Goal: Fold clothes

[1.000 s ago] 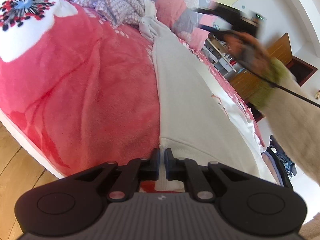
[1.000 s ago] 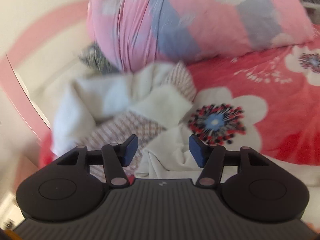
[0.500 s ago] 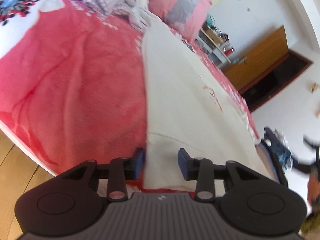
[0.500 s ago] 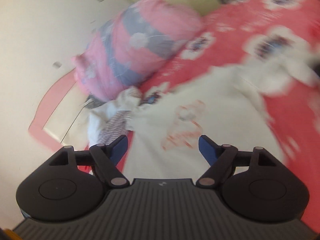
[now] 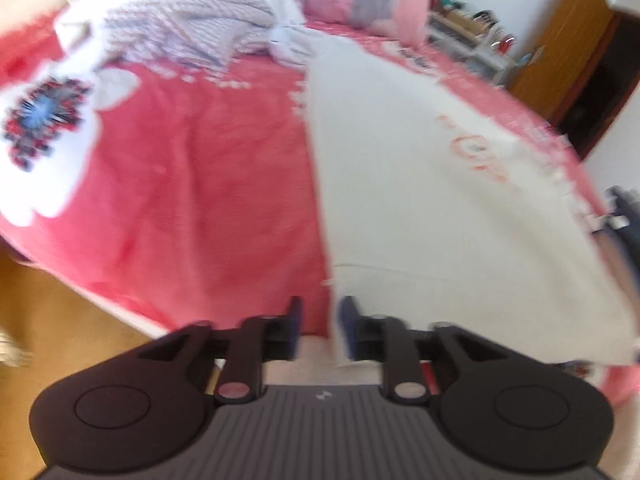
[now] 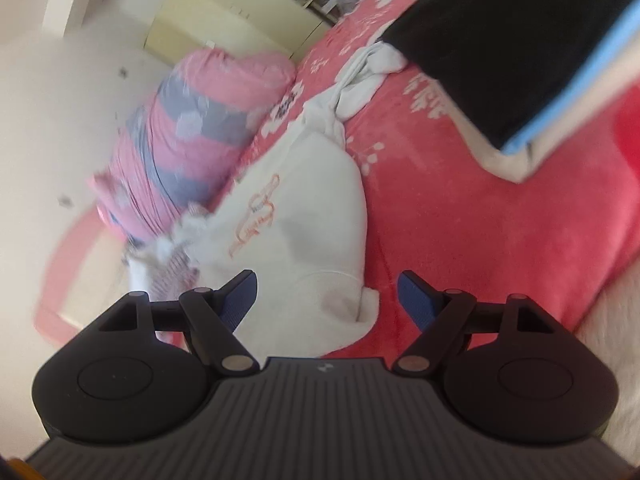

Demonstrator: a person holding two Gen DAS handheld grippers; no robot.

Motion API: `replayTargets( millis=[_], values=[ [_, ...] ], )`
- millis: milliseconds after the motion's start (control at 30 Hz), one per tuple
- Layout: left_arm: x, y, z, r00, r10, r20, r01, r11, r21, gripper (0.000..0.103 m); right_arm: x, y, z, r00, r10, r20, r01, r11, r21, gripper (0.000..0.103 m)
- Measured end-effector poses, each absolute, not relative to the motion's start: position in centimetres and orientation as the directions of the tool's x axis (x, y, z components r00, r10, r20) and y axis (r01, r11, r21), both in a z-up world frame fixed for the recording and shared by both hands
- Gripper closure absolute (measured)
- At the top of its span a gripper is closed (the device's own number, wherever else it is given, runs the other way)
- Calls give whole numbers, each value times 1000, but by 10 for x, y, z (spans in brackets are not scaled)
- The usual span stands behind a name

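Sweatshirt [image 5: 420,200], cream, lies flat on red blanket [image 5: 200,184]; left gripper [image 5: 319,322] part open astride its hem corner, right gripper [image 6: 327,294] wide open and empty above the other corner; best to pinch both corners evenly before folding.

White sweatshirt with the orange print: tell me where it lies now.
The white sweatshirt lies flat on the red floral blanket, its hem corner just ahead of the open left tongs. The striped garment pile and pink pillow sit beyond it.
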State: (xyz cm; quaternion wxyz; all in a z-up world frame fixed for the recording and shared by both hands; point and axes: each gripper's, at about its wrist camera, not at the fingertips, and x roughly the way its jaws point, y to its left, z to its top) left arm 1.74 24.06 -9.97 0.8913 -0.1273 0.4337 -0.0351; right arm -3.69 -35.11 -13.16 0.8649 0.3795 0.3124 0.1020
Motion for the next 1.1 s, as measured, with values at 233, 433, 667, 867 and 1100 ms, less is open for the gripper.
replayTargets(
  millis=[233,433,667,867,1100],
  values=[
    [0,204,-53,709,-30,-704,-68,992,-110,71,-23,-321,-145,714,456,-531,-91,813,576,69],
    [43,80,-33,642,-393,-658,308,919,-248,45,-32,-304,-130,758,450,-473,-220,858,465,93],
    [99,-70,-50,374,-638,-674,607,717,-342,42,-24,-247,-118,753,481,-448,-458,873,166,90],
    [126,-116,-92,305,-543,-782,614,740,-274,58,-23,-245,-122,664,575,-478,-581,799,155,74],
    [138,-82,-106,281,-616,-736,546,733,-405,65,35,-374,-87,637,734,-236,-426,591,685,50]
  ],
)
